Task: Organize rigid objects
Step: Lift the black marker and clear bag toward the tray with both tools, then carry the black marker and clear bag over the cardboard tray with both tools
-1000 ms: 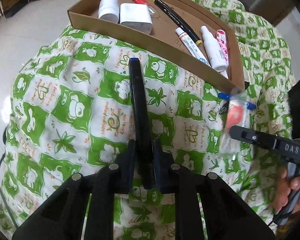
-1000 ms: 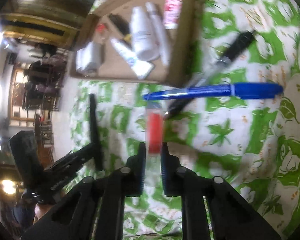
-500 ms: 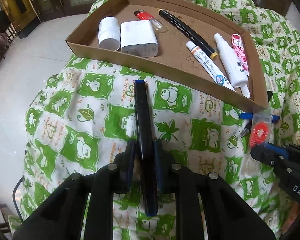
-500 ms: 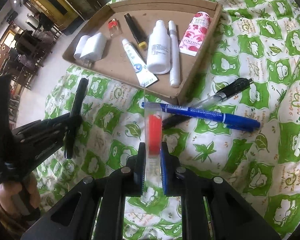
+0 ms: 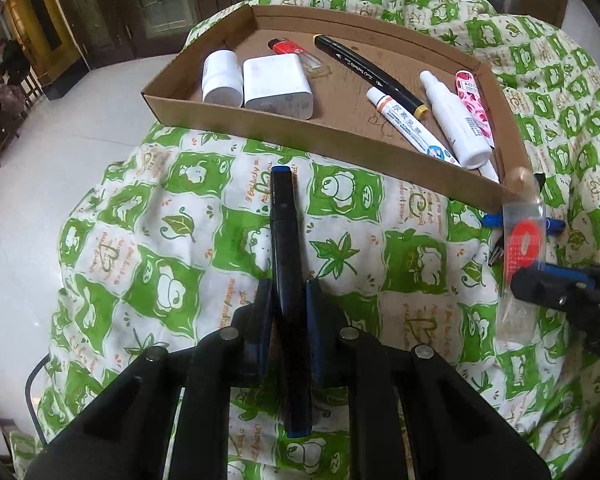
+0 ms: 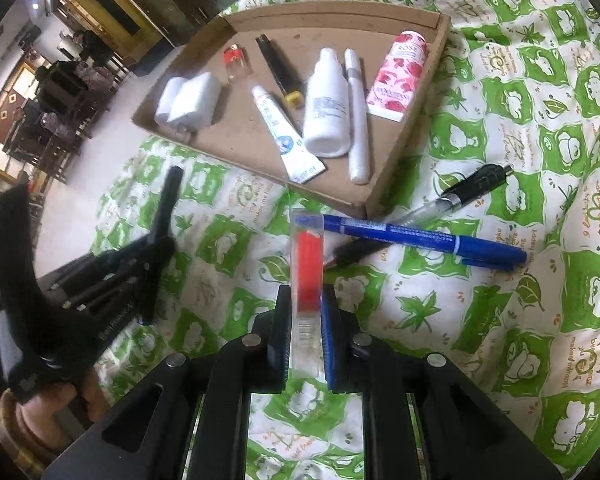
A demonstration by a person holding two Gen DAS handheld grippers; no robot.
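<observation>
Black marker (image 5: 286, 248): blue end caps, clamped lengthwise, above the cloth. Clear case (image 6: 307, 264): red insert, held upright. Cardboard tray (image 5: 332, 136): holds bottles, tubes, lighter, marker. Blue pen (image 6: 420, 237): crossing black pen (image 6: 460, 192) beside the tray.

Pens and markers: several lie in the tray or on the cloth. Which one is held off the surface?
The black marker with blue ends, clamped between the left gripper's fingers; the others lie loose.

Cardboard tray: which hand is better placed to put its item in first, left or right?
Probably the left. Its fingers grip the black marker, which points at the cardboard tray near bare floor beside the white charger. The right gripper holds the clear red case facing the tray's crowded corner.
</observation>
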